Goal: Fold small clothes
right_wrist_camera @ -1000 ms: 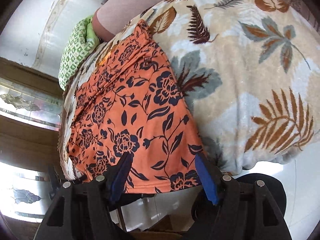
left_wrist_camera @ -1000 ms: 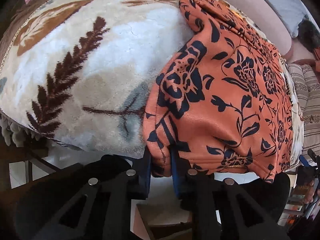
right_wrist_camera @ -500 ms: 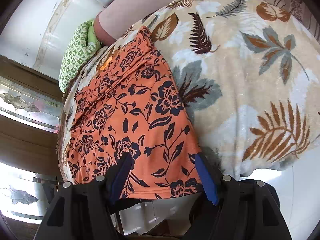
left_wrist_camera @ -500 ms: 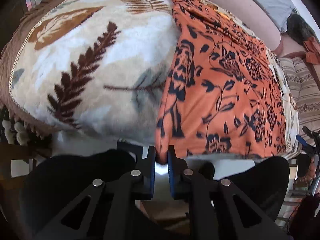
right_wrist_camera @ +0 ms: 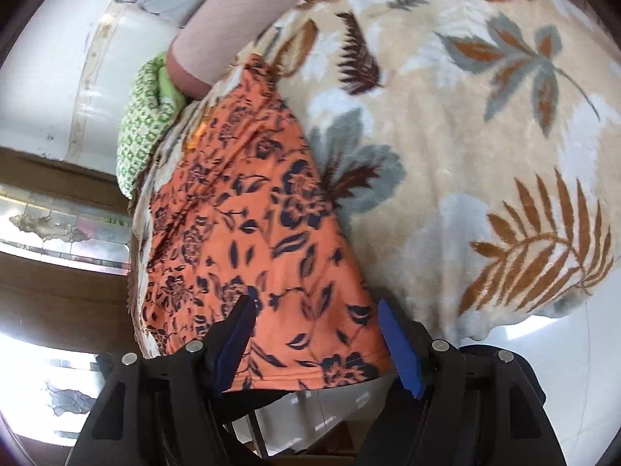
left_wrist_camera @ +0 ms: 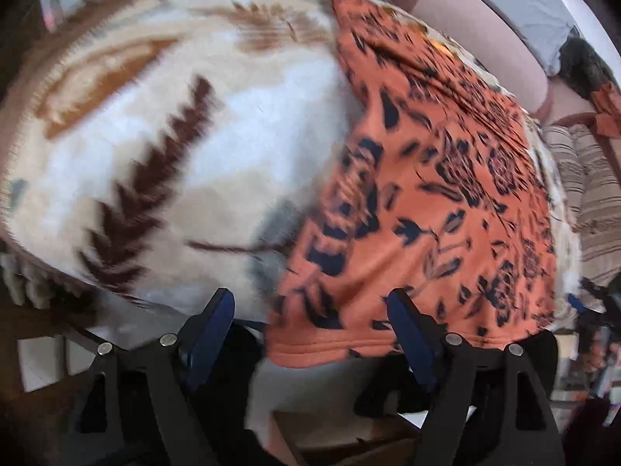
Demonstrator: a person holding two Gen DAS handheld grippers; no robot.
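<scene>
We've got the leaf-print blanket [left_wrist_camera: 163, 124] spread ahead, orange floral garment [left_wrist_camera: 427, 202] flat on it, hem hanging between our left gripper's [left_wrist_camera: 310, 334] wide-apart fingers. Right gripper [right_wrist_camera: 316, 339] is spread too, straddling the hem's other corner.

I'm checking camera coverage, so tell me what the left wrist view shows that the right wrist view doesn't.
Only the left wrist view shows the striped cushion, the dark furry thing near it, and the open left gripper. Only the right wrist view shows the patterned glass panel, the white wall and the open right gripper. Both show the orange floral garment lying flat on the leaf-print blanket, the green patterned cloth and the pink bolster.
</scene>
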